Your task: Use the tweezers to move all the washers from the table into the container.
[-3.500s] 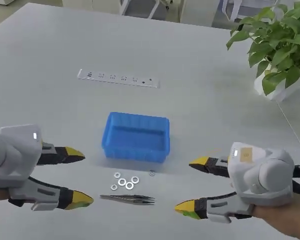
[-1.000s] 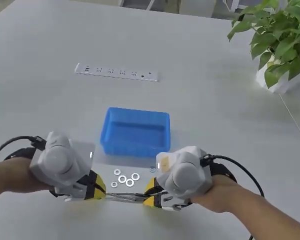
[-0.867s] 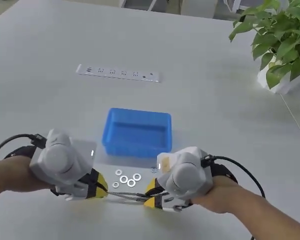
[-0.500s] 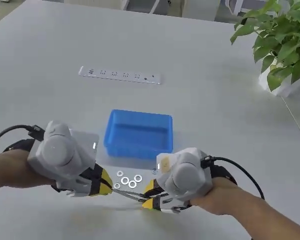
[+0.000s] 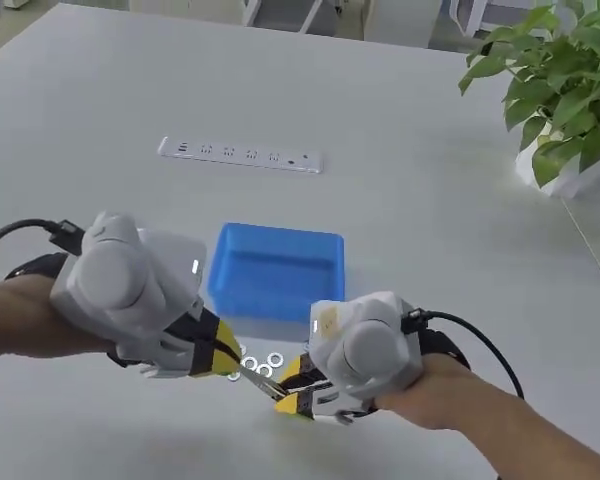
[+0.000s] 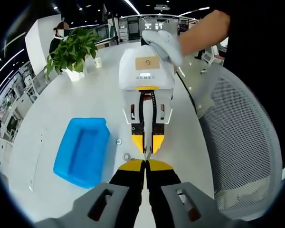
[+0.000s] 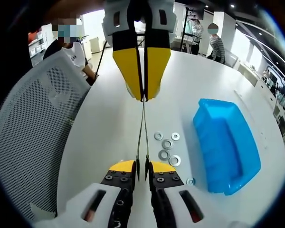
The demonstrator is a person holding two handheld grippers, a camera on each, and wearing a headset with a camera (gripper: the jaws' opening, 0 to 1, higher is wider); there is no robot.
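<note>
Thin metal tweezers [image 5: 265, 381] are held between my two grippers, just above the white table, tilted with their left end higher. My left gripper [image 5: 230, 360] is shut on one end and my right gripper [image 5: 292, 393] is shut on the other. In the right gripper view the tweezers [image 7: 143, 128] run from my own jaws up to the left gripper [image 7: 142, 97]. In the left gripper view the right gripper [image 6: 147, 150] faces me, tip to tip. Several steel washers [image 5: 263, 361] [image 7: 167, 144] lie beside the tweezers. One washer [image 7: 191, 181] lies apart by the blue container [image 5: 277, 268] [image 6: 82, 150].
A white power strip [image 5: 240, 155] lies beyond the container. A potted plant [image 5: 560, 90] stands at the table's far right near its edge. A grey mesh chair [image 6: 247, 142] stands at the table's near side. People stand in the background of the gripper views.
The grippers, open and wide apart at first, came together and shut on the tweezers' two ends. In the last half second the left gripper rose, lifting its end of the tweezers.
</note>
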